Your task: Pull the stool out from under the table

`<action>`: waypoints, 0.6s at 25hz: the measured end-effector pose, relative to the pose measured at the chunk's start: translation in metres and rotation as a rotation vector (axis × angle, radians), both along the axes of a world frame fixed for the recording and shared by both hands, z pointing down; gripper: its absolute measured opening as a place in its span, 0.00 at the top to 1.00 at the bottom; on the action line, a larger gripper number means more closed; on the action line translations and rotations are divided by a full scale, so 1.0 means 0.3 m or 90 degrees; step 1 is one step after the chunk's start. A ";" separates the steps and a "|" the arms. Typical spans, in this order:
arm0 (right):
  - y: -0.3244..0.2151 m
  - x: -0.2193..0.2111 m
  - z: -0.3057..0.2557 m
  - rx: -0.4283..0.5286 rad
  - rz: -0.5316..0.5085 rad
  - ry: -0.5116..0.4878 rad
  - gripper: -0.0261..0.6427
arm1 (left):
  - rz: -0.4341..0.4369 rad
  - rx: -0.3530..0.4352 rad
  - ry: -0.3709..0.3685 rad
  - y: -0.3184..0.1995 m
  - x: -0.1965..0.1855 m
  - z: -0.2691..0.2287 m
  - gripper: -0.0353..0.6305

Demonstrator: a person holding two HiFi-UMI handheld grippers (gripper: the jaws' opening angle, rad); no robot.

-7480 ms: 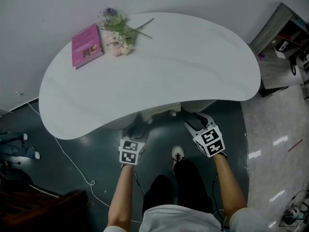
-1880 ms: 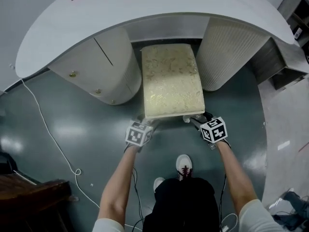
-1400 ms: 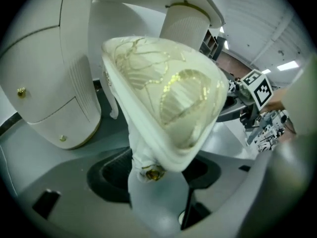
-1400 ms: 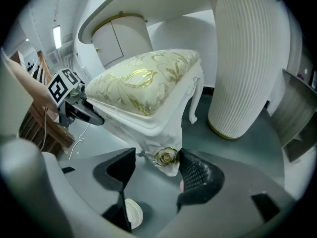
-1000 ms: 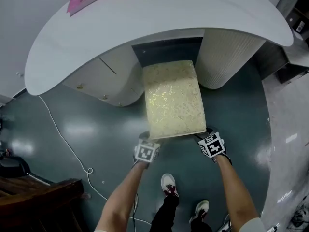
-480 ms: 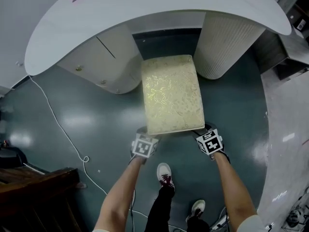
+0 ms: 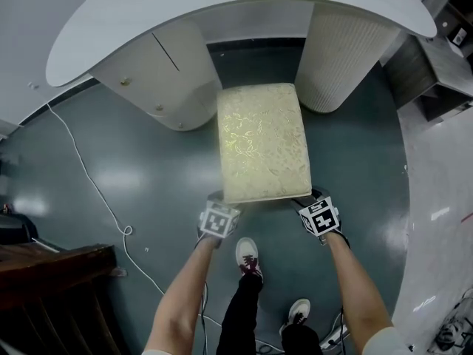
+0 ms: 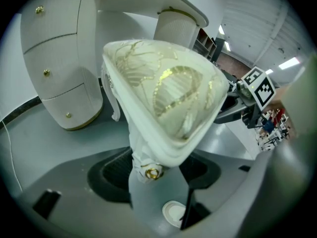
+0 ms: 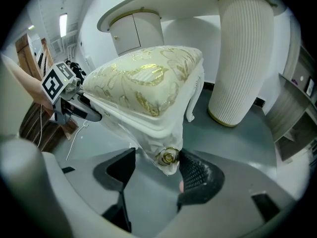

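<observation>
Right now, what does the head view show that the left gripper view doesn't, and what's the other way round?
Head view only: the person's shoes, dark wooden furniture at the lower left, and the whole seat top of the stool. Left gripper view only: the stool's corner leg, with a gold ornament, standing between the jaws of the left gripper. Both: the stool, the drawer unit, the ribbed column and the right gripper.
</observation>
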State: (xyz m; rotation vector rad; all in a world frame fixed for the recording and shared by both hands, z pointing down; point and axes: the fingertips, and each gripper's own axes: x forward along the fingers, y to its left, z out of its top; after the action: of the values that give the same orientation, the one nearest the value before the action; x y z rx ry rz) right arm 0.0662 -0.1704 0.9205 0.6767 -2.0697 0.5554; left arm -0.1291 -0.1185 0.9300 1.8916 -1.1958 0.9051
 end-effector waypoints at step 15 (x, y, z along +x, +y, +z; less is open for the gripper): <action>0.302 0.091 0.010 -0.048 -0.008 0.036 0.55 | 0.021 -0.019 -0.025 0.289 0.076 -0.018 0.52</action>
State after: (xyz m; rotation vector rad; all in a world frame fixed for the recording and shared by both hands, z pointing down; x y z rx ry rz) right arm 0.0935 -0.0798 0.9237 0.6282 -1.9895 0.5981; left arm -0.1062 -0.0318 0.9245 1.8833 -1.1708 0.9763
